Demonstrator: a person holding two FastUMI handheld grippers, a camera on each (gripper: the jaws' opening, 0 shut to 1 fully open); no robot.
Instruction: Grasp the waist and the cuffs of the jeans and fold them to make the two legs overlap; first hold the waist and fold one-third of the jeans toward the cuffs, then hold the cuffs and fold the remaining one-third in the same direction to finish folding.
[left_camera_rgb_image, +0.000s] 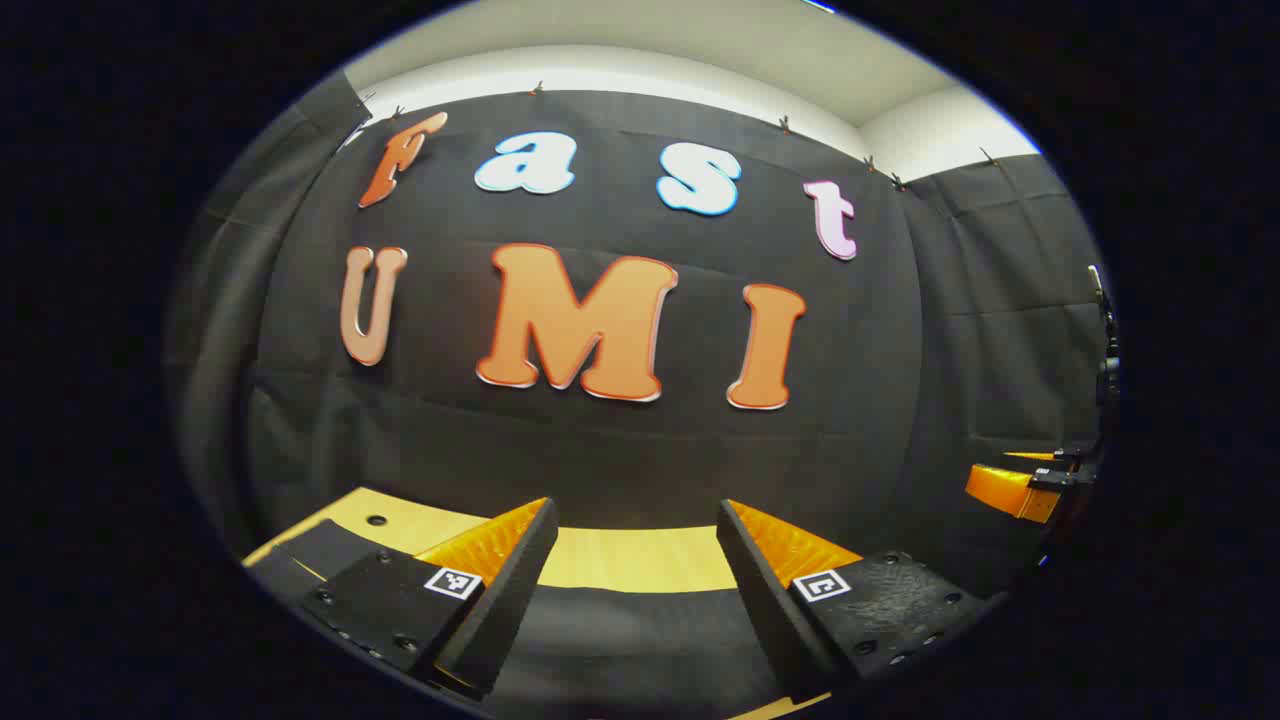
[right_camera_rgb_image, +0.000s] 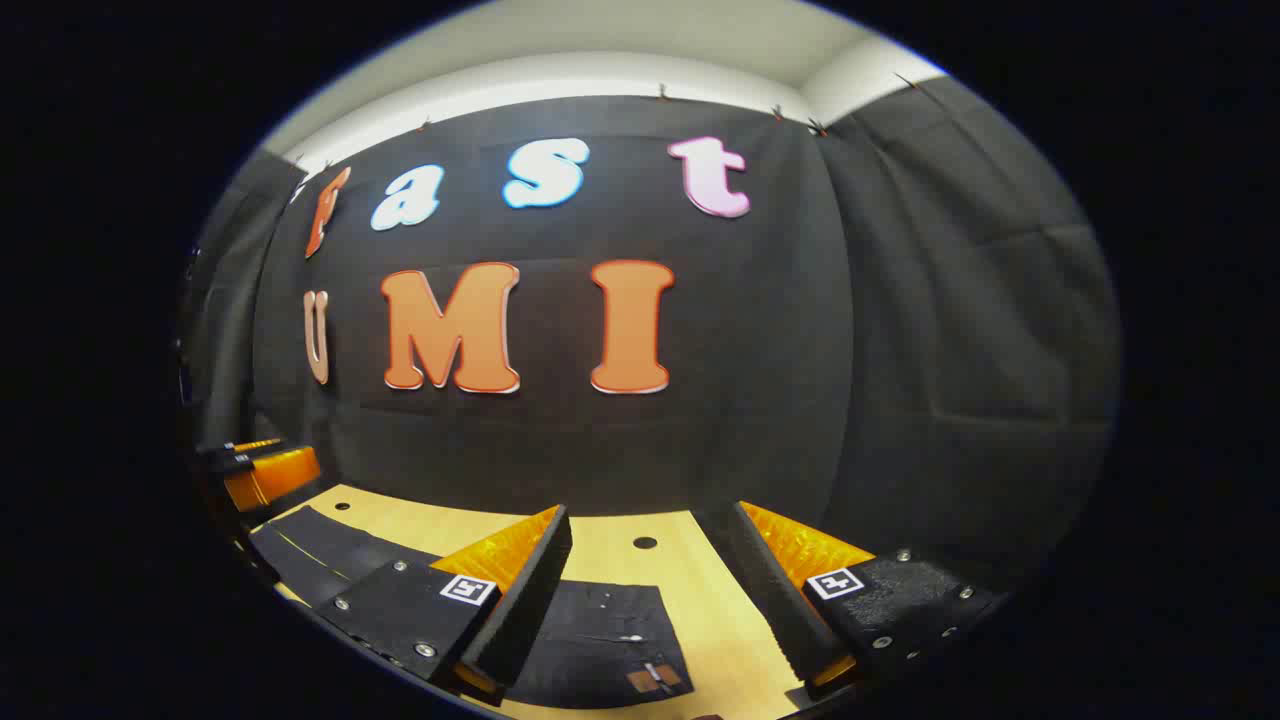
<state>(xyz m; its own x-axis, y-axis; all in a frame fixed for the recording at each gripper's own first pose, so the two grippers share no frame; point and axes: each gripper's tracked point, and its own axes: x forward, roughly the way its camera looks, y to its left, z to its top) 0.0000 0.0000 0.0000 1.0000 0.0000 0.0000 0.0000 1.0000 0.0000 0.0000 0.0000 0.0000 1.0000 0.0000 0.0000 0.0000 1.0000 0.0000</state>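
Observation:
Black jeans (left_camera_rgb_image: 620, 640) lie flat on the wooden table (left_camera_rgb_image: 630, 558), under and between my left gripper's fingers. My left gripper (left_camera_rgb_image: 635, 510) hovers above them, open, with nothing between its fingers. In the right gripper view the jeans (right_camera_rgb_image: 590, 630) show a waist end with a small brown patch (right_camera_rgb_image: 655, 678), and the cloth runs off to the left. My right gripper (right_camera_rgb_image: 650, 512) is open above that waist end and holds nothing. The right gripper (left_camera_rgb_image: 1020, 490) also appears far right in the left gripper view, and the left gripper (right_camera_rgb_image: 265, 470) far left in the right gripper view.
The light wooden tabletop (right_camera_rgb_image: 720, 610) has small round holes (right_camera_rgb_image: 645, 543) and ends at the black cloth wall close behind. Bare wood lies to the right of the jeans' waist.

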